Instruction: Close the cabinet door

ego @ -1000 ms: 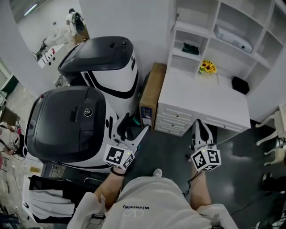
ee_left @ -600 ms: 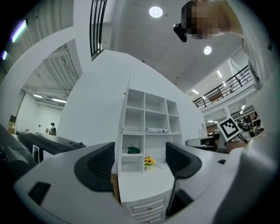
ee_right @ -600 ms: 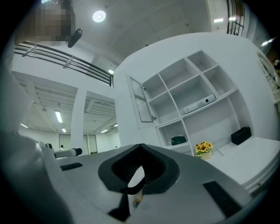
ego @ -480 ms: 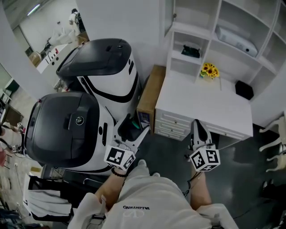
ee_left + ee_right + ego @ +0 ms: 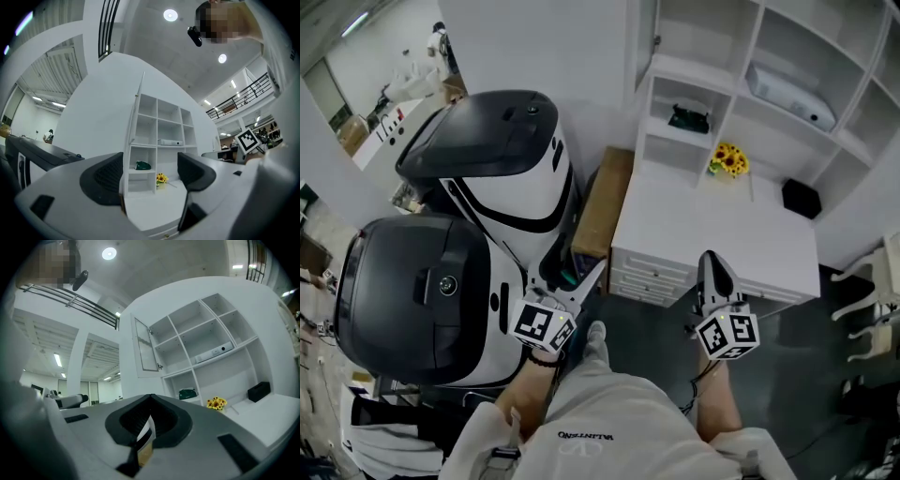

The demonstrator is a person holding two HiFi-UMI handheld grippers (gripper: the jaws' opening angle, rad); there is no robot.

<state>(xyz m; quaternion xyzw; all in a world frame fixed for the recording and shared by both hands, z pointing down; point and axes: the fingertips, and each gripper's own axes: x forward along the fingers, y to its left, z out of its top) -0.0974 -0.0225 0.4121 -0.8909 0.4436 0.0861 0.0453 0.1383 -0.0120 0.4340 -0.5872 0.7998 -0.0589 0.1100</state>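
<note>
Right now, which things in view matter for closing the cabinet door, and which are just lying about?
For the job:
cabinet door, hanging open
left gripper, jaws apart
right gripper, jaws together

Lying about:
sunflowers
black box
green item on a shelf
white device on a shelf

White desk [image 5: 722,225], dk grey floor [image 5: 652,323], white wall [image 5: 581,47], round ceiling lts [image 5: 170,15].

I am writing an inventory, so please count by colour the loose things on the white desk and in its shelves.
Green: 1, the green item in the shelf unit.
Yellow: 1, the sunflower bunch on the desk.
Black: 1, the black box on the desk.
White: 1, the white device in the shelf unit.
Total: 4.
</note>
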